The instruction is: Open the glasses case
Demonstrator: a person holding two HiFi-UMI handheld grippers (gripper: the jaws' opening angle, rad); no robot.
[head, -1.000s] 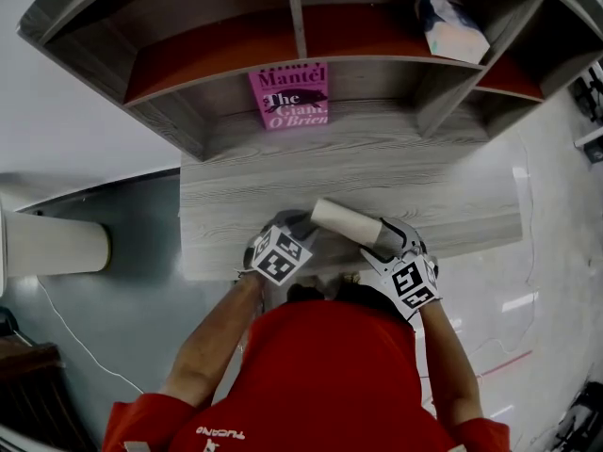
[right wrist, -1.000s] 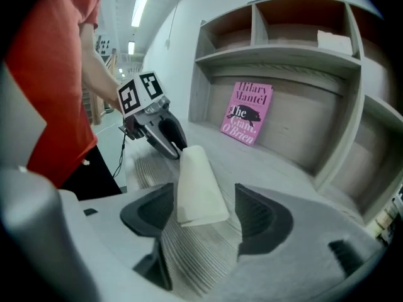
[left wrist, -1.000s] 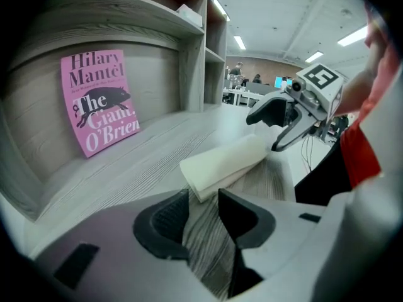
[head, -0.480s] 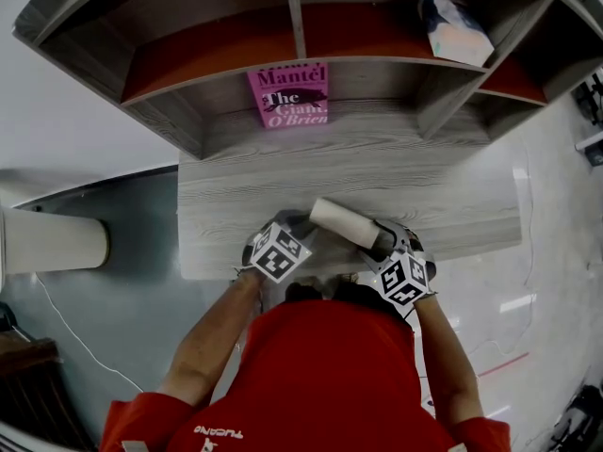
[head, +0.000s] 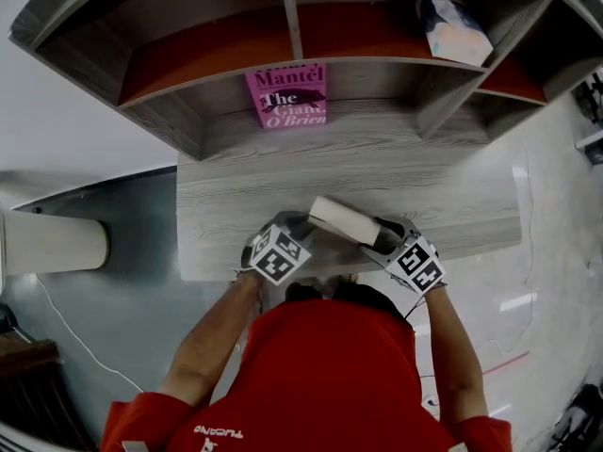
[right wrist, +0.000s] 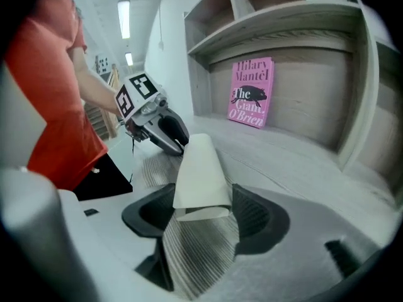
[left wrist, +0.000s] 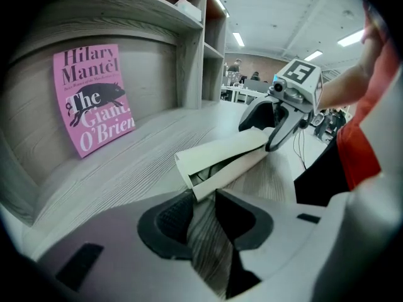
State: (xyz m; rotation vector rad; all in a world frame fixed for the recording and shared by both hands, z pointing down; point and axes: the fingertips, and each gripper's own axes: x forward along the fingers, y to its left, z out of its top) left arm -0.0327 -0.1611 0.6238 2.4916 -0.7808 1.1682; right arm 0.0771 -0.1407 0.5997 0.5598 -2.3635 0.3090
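A cream glasses case (head: pixel 344 222) is held slanted over the wooden desk (head: pixel 236 196) near its front edge. My right gripper (head: pixel 379 240) has the case's right end between its pads (right wrist: pixel 258 216) and is shut on it (right wrist: pixel 198 168). My left gripper (head: pixel 303 226) is at the other end. In the left gripper view its jaws (left wrist: pixel 200 200) are closing, with a corner of the case's lower flap (left wrist: pixel 196 190) between the fingertips, a gap still showing. That end of the case (left wrist: pixel 227 153) gapes a little, dark inside. The right gripper (left wrist: pixel 277 128) shows beyond it.
A pink book (head: pixel 287 95) leans against the back of the shelf unit (head: pixel 292 59) behind the desk. A white packet (head: pixel 452 26) lies in an upper compartment. A pale cylinder (head: pixel 57 243) stands off the desk's left. The desk's front edge is right under both grippers.
The right gripper has rolled and its marker cube has shifted to the right. The case and the left gripper have stayed in place.
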